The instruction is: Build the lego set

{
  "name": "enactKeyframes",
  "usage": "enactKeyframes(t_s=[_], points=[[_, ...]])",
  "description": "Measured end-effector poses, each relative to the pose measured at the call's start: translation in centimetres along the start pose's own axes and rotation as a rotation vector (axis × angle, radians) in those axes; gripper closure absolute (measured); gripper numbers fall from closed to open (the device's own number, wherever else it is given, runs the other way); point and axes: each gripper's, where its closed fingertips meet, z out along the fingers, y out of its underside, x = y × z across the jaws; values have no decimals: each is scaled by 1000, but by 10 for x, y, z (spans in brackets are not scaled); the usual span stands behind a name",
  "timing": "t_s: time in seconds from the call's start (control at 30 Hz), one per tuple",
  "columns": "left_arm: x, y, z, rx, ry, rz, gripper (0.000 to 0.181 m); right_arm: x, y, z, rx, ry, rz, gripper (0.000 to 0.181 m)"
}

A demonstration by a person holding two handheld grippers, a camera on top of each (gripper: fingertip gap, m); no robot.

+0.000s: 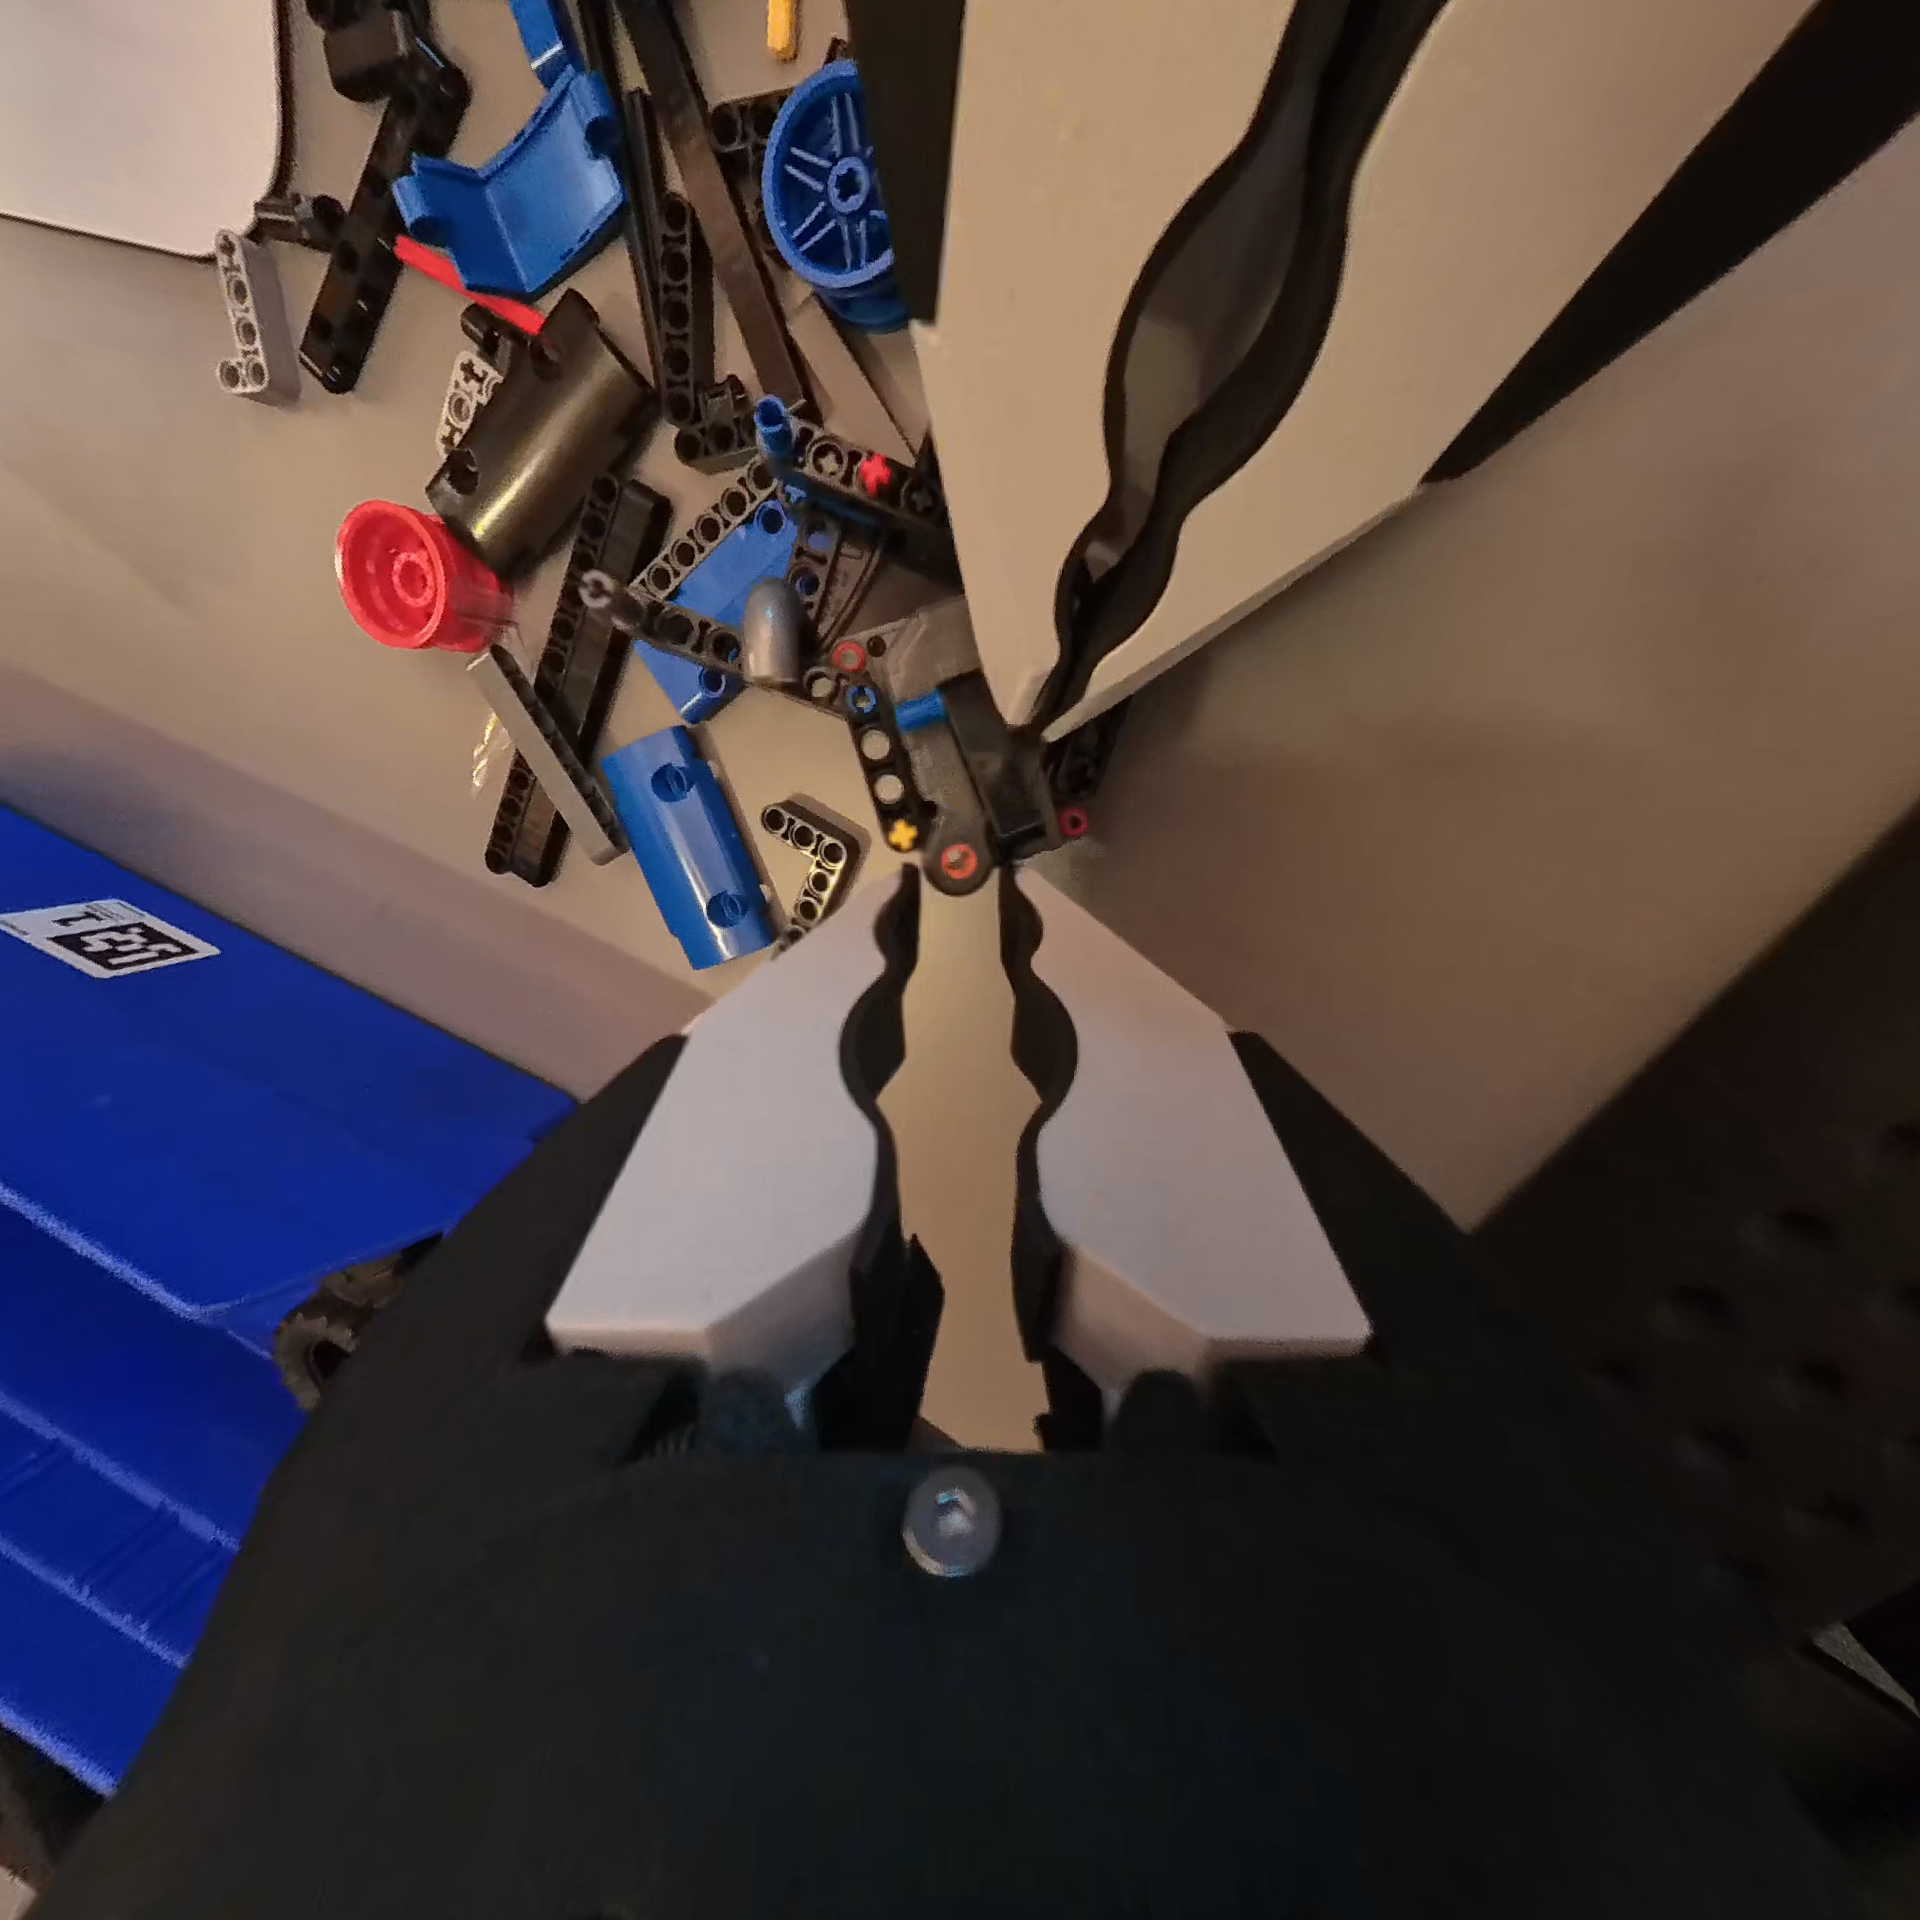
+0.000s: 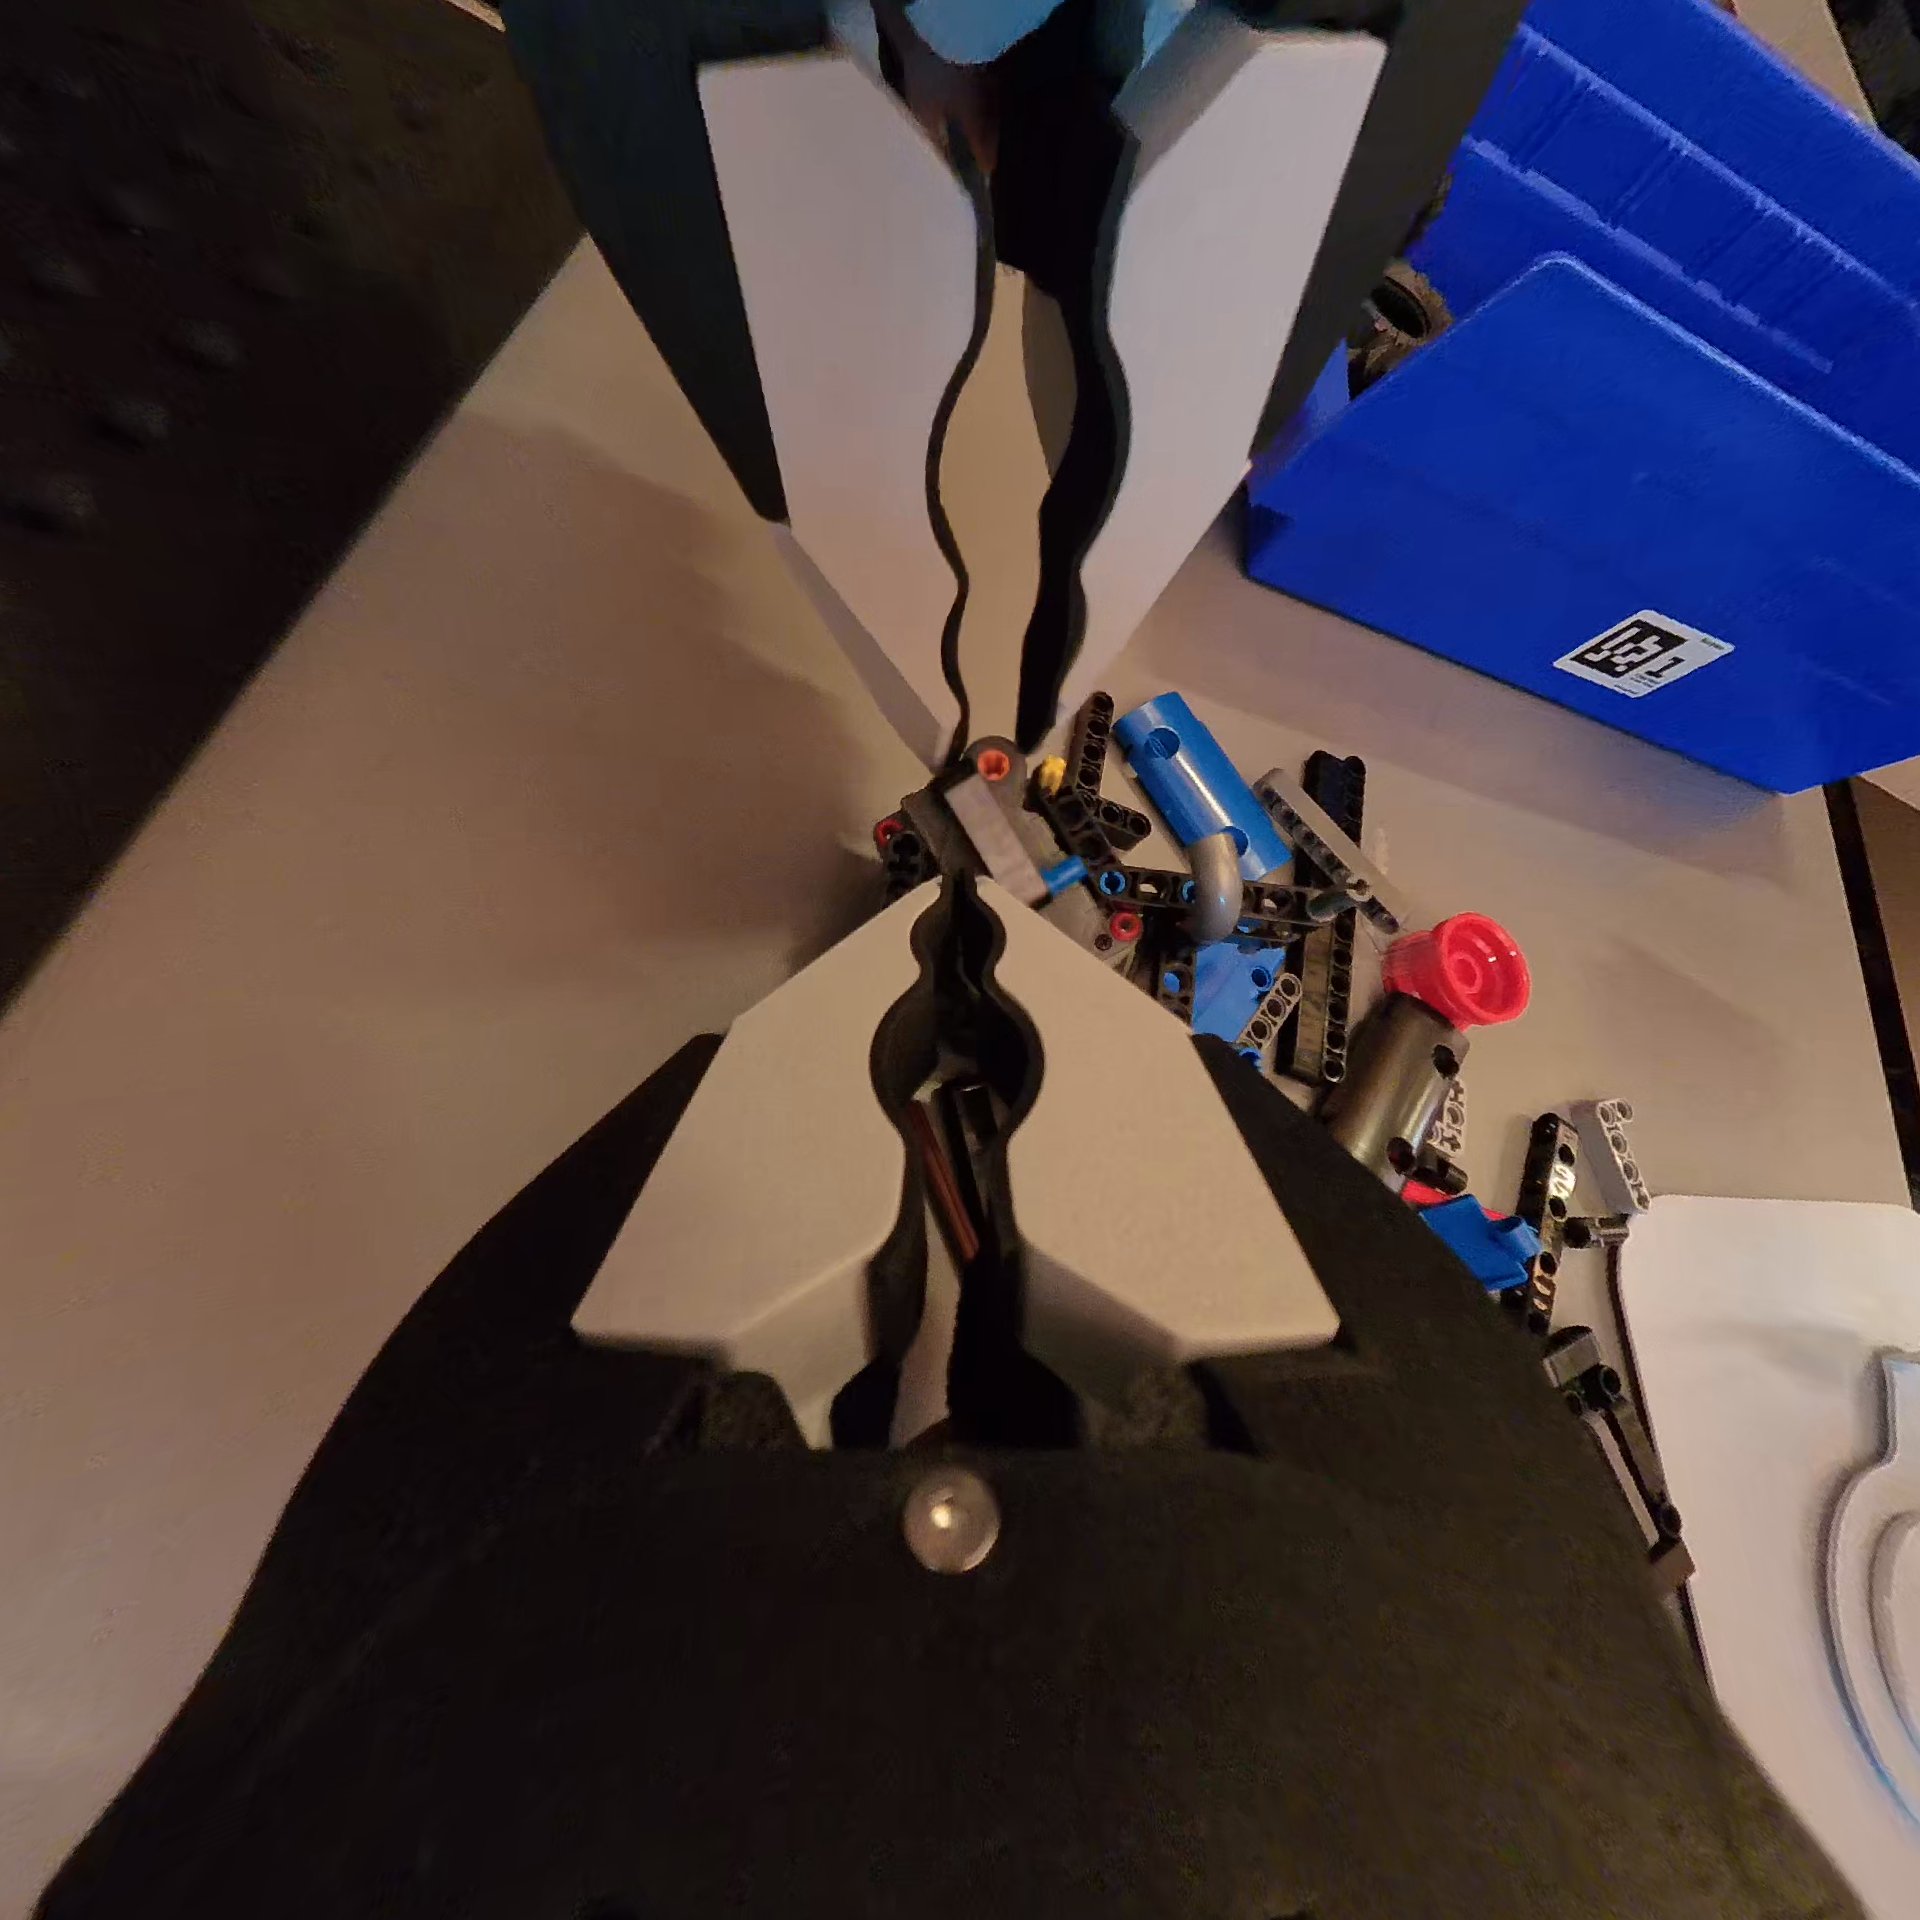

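Note:
A small black and grey lego assembly (image 1: 971,769) with red pins and a blue pin is held above the table between both grippers. My left gripper (image 1: 956,883) pinches its rounded end with the red pin. My right gripper (image 1: 1034,732) comes in from the upper right and is shut on the other end. In the right wrist view, my right gripper (image 2: 956,888) is closed on the assembly (image 2: 987,821), with a dark part and a reddish axle showing between its jaws. The left gripper (image 2: 992,743) reaches down from above.
A heap of loose lego parts lies on the table (image 1: 1351,831): black beams, blue panels (image 1: 686,831), a red hub (image 1: 410,587), a blue wheel rim (image 1: 831,197), a dark curved panel (image 1: 540,457). A blue bin (image 2: 1610,468) stands beside it. White paper (image 2: 1766,1403) lies nearby.

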Motion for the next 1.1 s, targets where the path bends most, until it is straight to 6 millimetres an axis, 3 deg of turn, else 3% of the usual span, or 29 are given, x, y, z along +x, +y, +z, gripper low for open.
enactKeyframes(t_s=[0.4,0.63,0.87,1.1], points=[[-4,-7,-5,194,-69,-25,158,2,-1,-3,-8,19,-11,176],[12,-18,-19,373,-28,-83,155,2,-1,-4,-5,15,0,177],[14,-22,-6,393,-15,-195,171,1,-1,-2,-6,10,3,178],[10,-21,-16,494,74,-293,174,4,-4,-3,19,22,-11,176]])
